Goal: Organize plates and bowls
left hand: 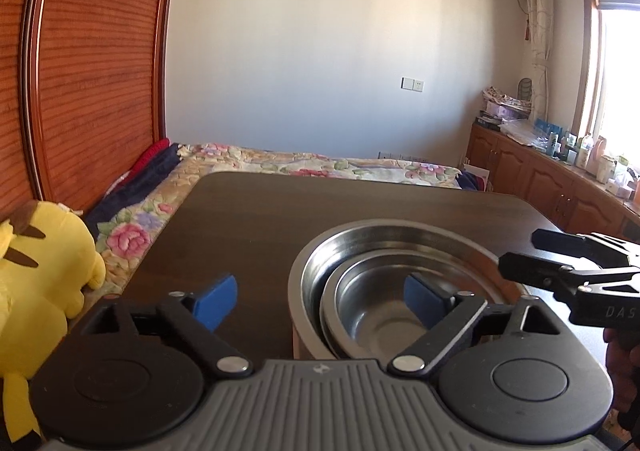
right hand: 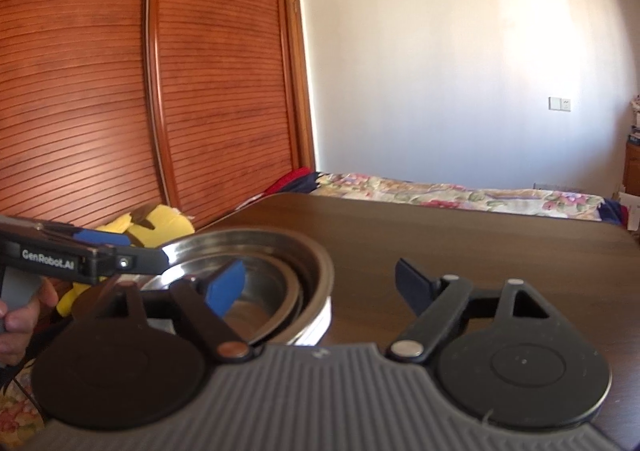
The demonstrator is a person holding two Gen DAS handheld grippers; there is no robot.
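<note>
A stack of nested steel bowls stands on the dark wooden table (left hand: 240, 219): a large outer bowl (left hand: 316, 263) with a smaller bowl (left hand: 372, 315) inside it. My left gripper (left hand: 320, 301) is open and empty, just in front of the stack, its right fingertip (left hand: 422, 301) over the inner bowl. In the right wrist view the same stack (right hand: 316, 263) sits at lower left. My right gripper (right hand: 320, 287) is open and empty, its left fingertip (right hand: 226, 287) over the bowls. The left gripper's body (right hand: 80, 259) reaches in from the left.
A yellow plush toy (left hand: 36, 283) sits left of the table. A bed with a floral cover (left hand: 320, 165) lies behind it. A red-brown wardrobe (right hand: 120, 71) stands at left. Wooden cabinets with bottles (left hand: 560, 179) line the right wall.
</note>
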